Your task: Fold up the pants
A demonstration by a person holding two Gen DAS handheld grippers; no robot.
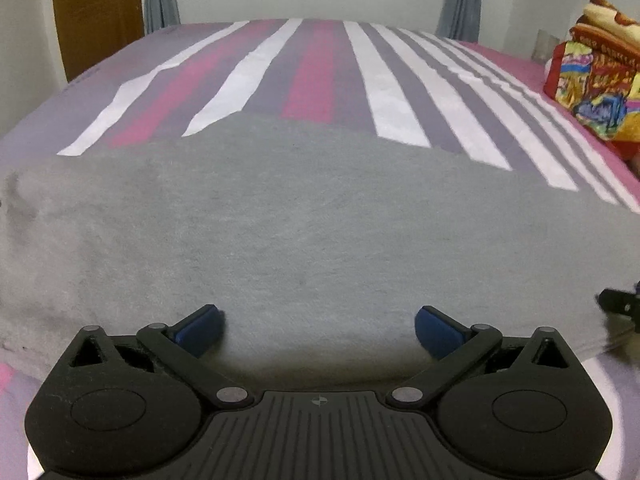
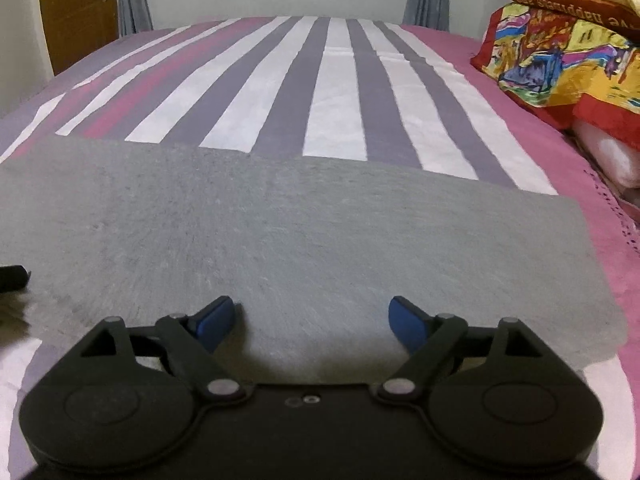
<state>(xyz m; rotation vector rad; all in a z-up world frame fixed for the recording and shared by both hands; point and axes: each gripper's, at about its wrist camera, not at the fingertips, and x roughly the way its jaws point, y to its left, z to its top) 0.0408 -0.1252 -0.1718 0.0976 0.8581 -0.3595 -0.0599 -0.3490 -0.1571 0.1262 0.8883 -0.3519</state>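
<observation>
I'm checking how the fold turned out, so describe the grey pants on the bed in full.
The grey pants look like soft, slightly fuzzy knit. They lie flat on the striped bedsheet as one broad, smooth panel; no waistband or leg split shows. The far edge runs straight across the stripes and the right end is squared off. Nothing rests on them, and neither open gripper grips the fabric.

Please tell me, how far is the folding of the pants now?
The grey pants lie as one flat rectangle on the striped bedsheet, so a fold looks done. Left gripper and right gripper are open, holding nothing. Whether more folds remain is unclear.
</observation>
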